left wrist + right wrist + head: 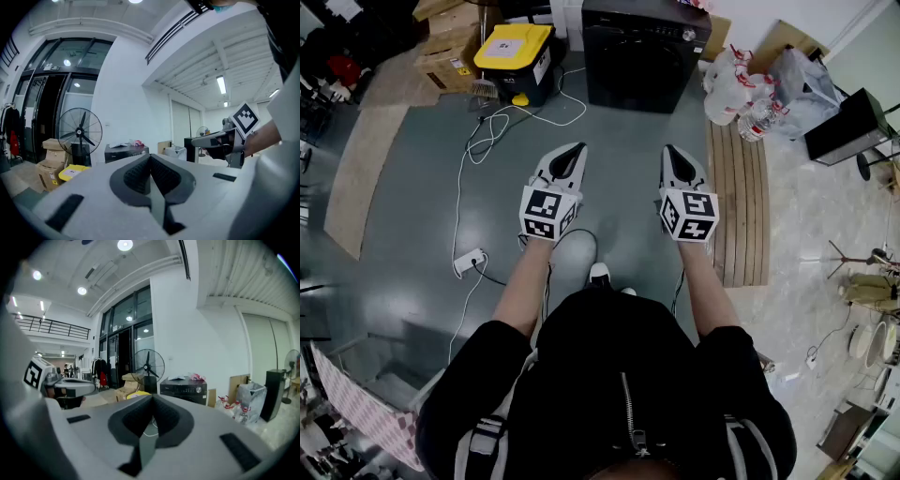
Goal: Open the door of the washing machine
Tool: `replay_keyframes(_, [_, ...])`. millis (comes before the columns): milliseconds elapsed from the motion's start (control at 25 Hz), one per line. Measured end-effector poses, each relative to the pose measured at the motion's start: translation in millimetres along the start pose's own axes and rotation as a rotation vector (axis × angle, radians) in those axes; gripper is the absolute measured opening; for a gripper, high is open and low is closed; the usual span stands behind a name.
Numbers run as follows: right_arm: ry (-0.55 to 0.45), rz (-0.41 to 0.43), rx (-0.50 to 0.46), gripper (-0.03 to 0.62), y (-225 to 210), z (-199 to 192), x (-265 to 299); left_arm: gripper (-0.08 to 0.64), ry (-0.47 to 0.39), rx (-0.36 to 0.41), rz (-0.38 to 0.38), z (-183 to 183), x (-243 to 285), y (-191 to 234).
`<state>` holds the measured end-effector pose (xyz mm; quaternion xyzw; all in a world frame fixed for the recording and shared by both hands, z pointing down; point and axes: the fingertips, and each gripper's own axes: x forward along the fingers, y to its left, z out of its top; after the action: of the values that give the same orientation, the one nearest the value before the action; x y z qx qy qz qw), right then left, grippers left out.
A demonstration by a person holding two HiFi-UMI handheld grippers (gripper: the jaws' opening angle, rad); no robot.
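The black washing machine [643,52] stands at the far end of the grey floor, its door closed; it also shows as a dark box [183,391] ahead in the right gripper view and as the washing machine [125,153] in the left gripper view. My left gripper [578,148] and right gripper [669,150] are held side by side in the air, well short of the machine. Both are shut with their jaws meeting at the tip and nothing between them. The right gripper [220,139] shows at the right of the left gripper view.
A yellow-lidded black bin [517,58] and cardboard boxes [450,47] sit left of the machine. White cables [492,131] and a power strip [469,262] lie on the floor. A wooden pallet [739,197] with water bottles [733,89] is at right. A standing fan [149,367] stands behind.
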<state>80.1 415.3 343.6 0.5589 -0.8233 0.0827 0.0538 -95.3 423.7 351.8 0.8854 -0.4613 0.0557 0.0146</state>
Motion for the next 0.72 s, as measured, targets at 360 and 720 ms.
replay_keyframes(360, [0.000, 0.018, -0.032, 0.003, 20.4, -19.2, 4.4, 0.000, 0.005, -0.008, 0.001, -13.1, -9.8, 5.9])
replay_keyframes(720, [-0.024, -0.004, -0.041, 0.005, 8.5, 0.9, 56.6, 0.000, 0.002, -0.005, -0.019, -6.4, 27.8, 36.3])
